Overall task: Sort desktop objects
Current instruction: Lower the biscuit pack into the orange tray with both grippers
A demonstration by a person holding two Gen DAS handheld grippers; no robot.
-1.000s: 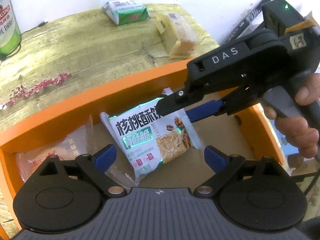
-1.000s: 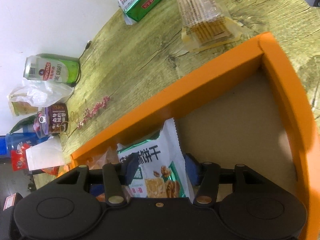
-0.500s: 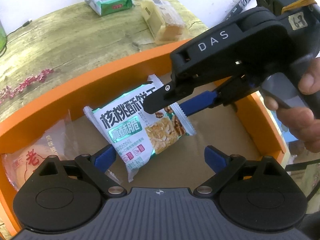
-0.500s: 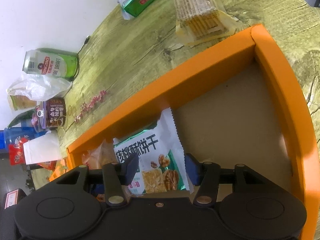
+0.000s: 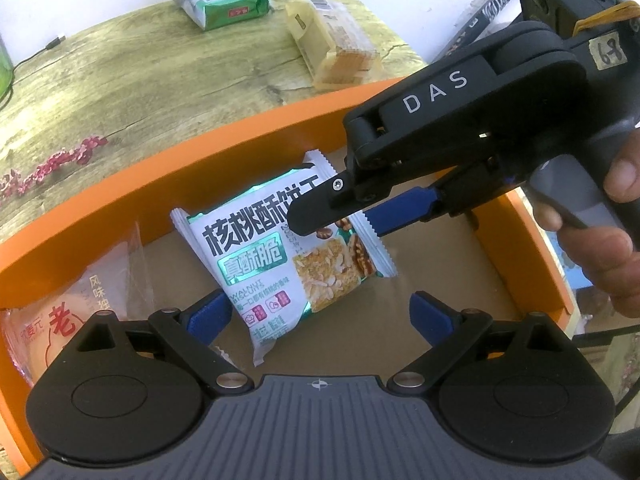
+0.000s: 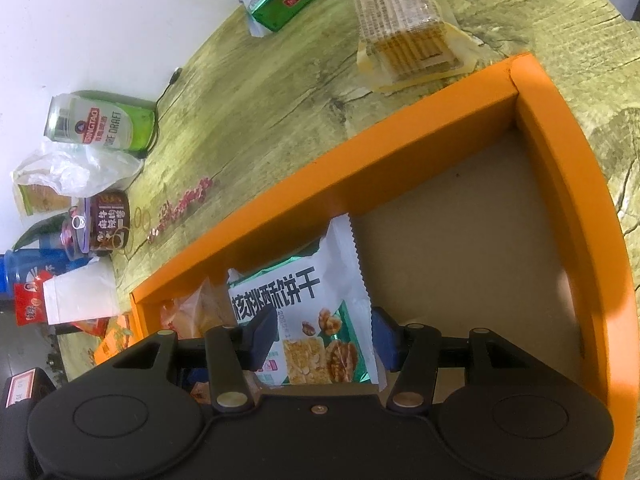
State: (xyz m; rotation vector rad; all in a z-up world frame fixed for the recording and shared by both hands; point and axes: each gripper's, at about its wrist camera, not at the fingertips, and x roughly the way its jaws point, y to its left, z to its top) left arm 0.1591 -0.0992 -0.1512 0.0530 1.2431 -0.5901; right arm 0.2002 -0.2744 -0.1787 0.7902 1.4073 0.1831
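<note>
Step in hand: placing a snack in the orange box (image 5: 120, 184); the right gripper (image 6: 324, 334) held the walnut biscuit packet (image 5: 280, 256) inside the box.
Packet's place: centre of the left wrist view, tilted, its lower end near or on the brown box floor, its upper end between the right fingers (image 5: 320, 212); whether it rested fully on the floor could not be told.
Right fingers: closed on the packet, one dark finger and one blue finger pressing its two sides, seen low centre in the right wrist view.
Left gripper (image 5: 320, 312): hovered over the box at the bottom of its own frame, blue fingers (image 5: 210, 314) spread wide with nothing between them.
Already in box: a clear-wrapped pastry (image 5: 68, 312) at lower left of the left wrist view.
Still on the bench (image 5: 160, 80): a green packet (image 5: 224, 4) and a cracker pack (image 5: 336, 48), upper centre, both outside the box; a beer can (image 6: 100, 124) at upper left of the right wrist view.
Next move, judged: parting the right fingers to let the packet lie flat, then lifting clear of the box wall before reaching for a bench item.
</note>
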